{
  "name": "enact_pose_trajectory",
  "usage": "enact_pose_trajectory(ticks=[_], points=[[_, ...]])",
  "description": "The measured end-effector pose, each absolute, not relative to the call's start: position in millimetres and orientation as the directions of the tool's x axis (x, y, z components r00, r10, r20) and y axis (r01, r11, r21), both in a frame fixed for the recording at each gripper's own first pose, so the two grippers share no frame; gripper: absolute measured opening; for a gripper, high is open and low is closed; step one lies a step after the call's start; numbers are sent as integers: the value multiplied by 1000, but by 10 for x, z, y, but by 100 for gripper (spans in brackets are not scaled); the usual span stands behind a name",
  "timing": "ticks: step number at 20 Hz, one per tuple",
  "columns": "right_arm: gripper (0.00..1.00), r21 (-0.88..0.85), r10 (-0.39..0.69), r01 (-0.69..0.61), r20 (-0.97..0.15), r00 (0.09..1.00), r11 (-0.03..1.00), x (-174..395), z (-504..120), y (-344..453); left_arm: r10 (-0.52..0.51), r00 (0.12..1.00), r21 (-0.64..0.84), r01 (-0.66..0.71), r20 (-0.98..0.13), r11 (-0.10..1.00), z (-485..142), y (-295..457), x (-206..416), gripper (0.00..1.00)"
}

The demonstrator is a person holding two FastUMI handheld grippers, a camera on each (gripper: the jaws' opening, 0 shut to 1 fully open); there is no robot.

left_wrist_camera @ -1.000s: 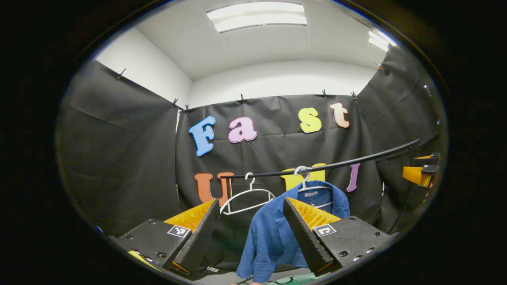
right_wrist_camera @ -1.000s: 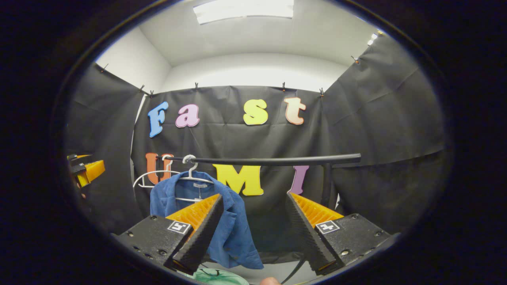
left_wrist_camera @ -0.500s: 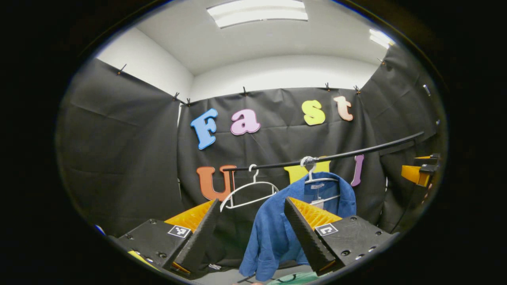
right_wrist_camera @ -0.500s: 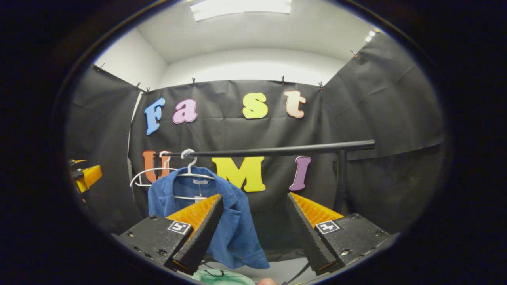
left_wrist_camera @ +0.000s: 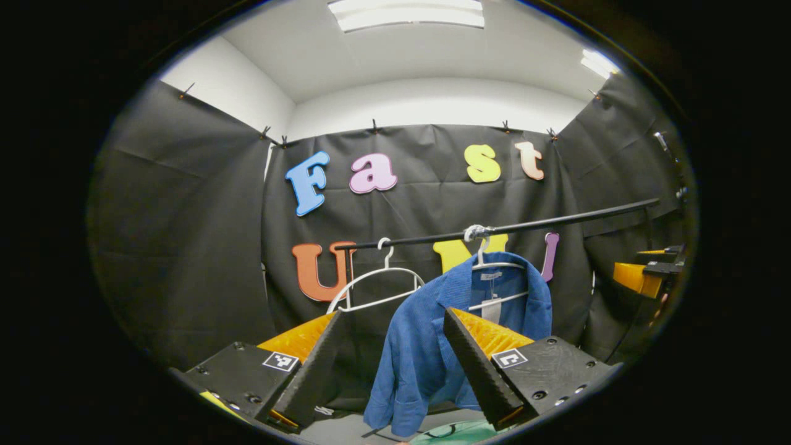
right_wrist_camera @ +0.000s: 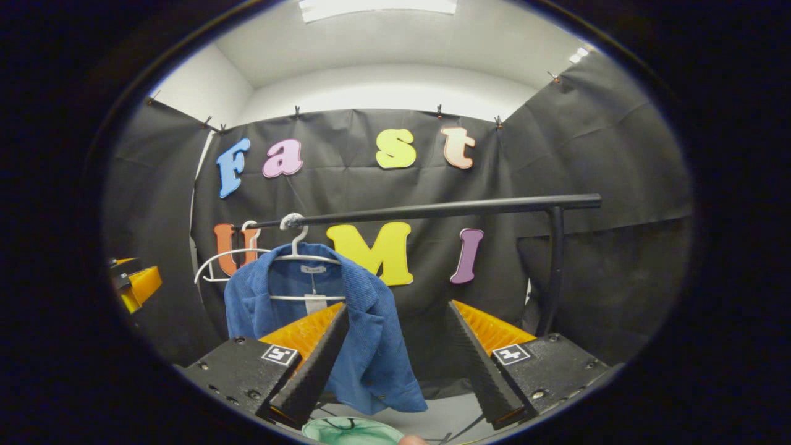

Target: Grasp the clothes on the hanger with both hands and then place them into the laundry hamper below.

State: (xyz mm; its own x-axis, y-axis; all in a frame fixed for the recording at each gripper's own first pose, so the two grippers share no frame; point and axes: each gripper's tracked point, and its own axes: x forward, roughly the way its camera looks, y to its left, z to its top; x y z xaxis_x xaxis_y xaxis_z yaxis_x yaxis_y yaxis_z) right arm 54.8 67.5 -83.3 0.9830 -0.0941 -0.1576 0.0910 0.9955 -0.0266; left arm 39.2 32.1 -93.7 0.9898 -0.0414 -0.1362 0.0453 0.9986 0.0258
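A blue jacket hangs on a white hanger from a black rail. In the right gripper view the same jacket hangs left of centre under the rail. My left gripper is open and empty, some way in front of the jacket. My right gripper is also open and empty, with the jacket behind its left finger. The green rim of the hamper peeks up below the jacket, and the hamper lies low in the left gripper view too.
An empty white hanger hangs on the rail left of the jacket. The rail's upright post stands at the right. The right gripper is at the right edge of the left gripper view; the left gripper is at the left edge of the right gripper view.
Both cameras have tilted downward or lowered: the rail, hangers and jacket sit higher in both views, and more of the jacket's hem and the hamper shows. Both grippers stay open.
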Motion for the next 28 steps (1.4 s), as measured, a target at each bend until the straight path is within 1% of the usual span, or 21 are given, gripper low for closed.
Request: enact_pose_trajectory(ticks=[4,5,7,11,16,17,19,21,24,26,28], points=[[99,-47,-117,110,-186,976,993,641,-997,876,-83,982,-9,83,-172,997,-1171,323,447,99],[99,-55,-123,115,-196,973,992,665,-1060,917,-96,979,-15,95,-179,995,-1237,312,456,97],[100,-80,-149,134,-220,964,988,726,-1195,957,-117,973,-16,116,-200,993,-1359,285,481,99],[100,-84,-130,111,-277,952,990,910,-1479,1111,-141,962,-24,139,-233,990,-1598,107,580,99],[100,-55,-83,69,-328,941,996,1339,-1810,1126,-119,960,-35,113,-253,993,-1878,-187,803,99],[100,-55,-75,60,-338,938,997,1436,-1865,1107,-116,959,-39,110,-258,993,-1923,-259,864,98],[100,-60,-65,47,-348,935,997,1654,-1956,1064,-109,961,-36,103,-255,994,-2005,-395,994,99],[100,-65,-56,35,-352,934,997,1848,-2051,1037,-94,957,-26,90,-274,996,-2153,-503,1111,96],[99,-60,-24,0,-404,914,998,2084,-2311,1063,-71,948,-15,70,-311,997,-2418,-631,1310,98],[100,-49,-6,-17,-428,904,999,2208,-2424,1073,-75,940,-16,74,-334,997,-2563,-721,1431,99],[100,-48,-9,-14,-439,899,999,2331,-2503,1037,-67,936,-13,66,-345,998,-2659,-791,1533,98]])
